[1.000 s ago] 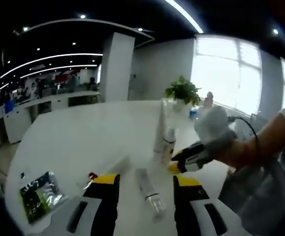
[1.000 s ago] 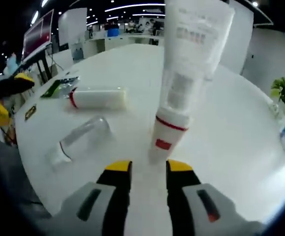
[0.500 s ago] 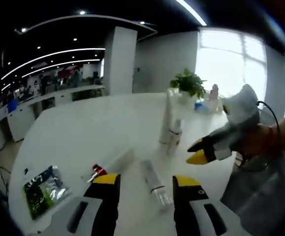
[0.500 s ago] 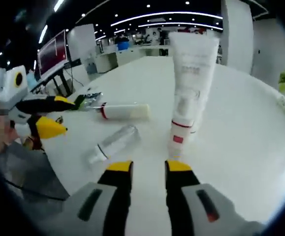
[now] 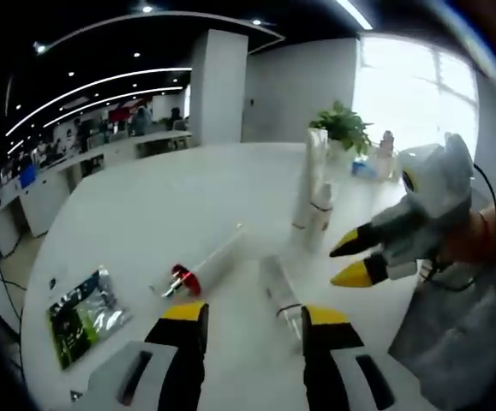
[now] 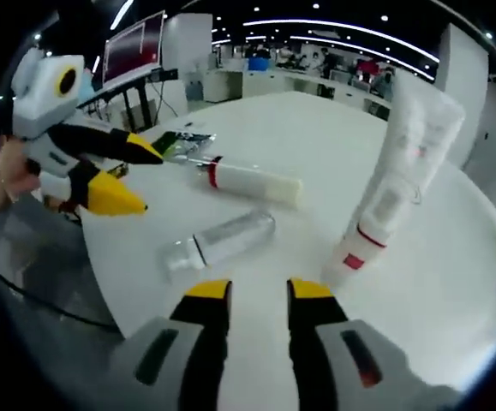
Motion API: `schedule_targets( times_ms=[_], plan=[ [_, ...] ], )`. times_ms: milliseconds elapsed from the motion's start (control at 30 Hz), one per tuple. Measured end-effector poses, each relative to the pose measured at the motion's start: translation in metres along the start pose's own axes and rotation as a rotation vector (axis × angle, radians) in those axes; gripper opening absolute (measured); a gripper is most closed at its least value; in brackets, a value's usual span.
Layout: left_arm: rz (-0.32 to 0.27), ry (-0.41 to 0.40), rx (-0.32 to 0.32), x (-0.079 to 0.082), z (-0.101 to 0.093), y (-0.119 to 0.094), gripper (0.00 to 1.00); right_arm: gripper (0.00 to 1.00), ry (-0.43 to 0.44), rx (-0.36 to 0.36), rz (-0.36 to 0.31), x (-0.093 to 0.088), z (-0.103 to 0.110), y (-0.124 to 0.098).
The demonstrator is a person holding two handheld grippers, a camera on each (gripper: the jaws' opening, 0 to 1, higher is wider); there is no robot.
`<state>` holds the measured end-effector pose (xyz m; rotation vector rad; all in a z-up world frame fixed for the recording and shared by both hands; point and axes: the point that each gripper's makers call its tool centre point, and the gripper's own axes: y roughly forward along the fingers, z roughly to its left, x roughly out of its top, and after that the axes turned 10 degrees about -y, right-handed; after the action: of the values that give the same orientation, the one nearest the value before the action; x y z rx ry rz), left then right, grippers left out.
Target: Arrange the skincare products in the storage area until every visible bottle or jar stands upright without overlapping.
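Right tool [image 6: 246, 295] withdrawn from tube [image 6: 393, 193] | tube upright | clear bottle [image 6: 222, 241] flat

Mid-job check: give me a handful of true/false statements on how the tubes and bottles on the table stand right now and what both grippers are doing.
1. The white tube with the red band stands on its cap. True.
2. The clear bottle stands upright. False: it lies on its side on the white table.
3. The right gripper is clamped on the clear bottle. False: it is open and holds nothing.
4. The white tube with the red cap lies flat. True.
5. The left gripper holds a tube. False: its jaws are apart and empty.
6. A green foil packet lies on the table. True.
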<state>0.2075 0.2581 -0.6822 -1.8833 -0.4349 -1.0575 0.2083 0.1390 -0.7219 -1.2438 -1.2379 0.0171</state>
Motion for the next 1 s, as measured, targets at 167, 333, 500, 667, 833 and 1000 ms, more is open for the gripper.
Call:
schedule_targets(
  times_ms=[167, 333, 500, 667, 833, 1000],
  plan=[
    [0.012, 0.009, 0.001, -0.002, 0.0, 0.001, 0.45, 0.26, -0.011, 0.008, 0.033, -0.007, -0.001, 0.003],
    [0.019, 0.015, 0.002, -0.004, 0.0, 0.001, 0.45, 0.26, -0.027, 0.006, 0.052, -0.011, -0.001, 0.004],
    [0.025, 0.021, 0.001, -0.005, 0.0, 0.001, 0.45, 0.27, -0.038, 0.008, 0.066, -0.013, 0.0, 0.004],
    [0.032, 0.024, 0.0, -0.006, -0.001, 0.001, 0.45, 0.27, -0.013, 0.014, 0.088, -0.019, -0.001, 0.005],
    [0.037, 0.026, -0.001, -0.007, -0.001, 0.001, 0.45, 0.27, -0.01, 0.012, 0.092, -0.02, -0.001, 0.005],
    [0.038, 0.028, 0.002, -0.007, 0.0, 0.001, 0.45, 0.27, -0.016, 0.012, 0.093, -0.02, -0.001, 0.004]
  ],
)
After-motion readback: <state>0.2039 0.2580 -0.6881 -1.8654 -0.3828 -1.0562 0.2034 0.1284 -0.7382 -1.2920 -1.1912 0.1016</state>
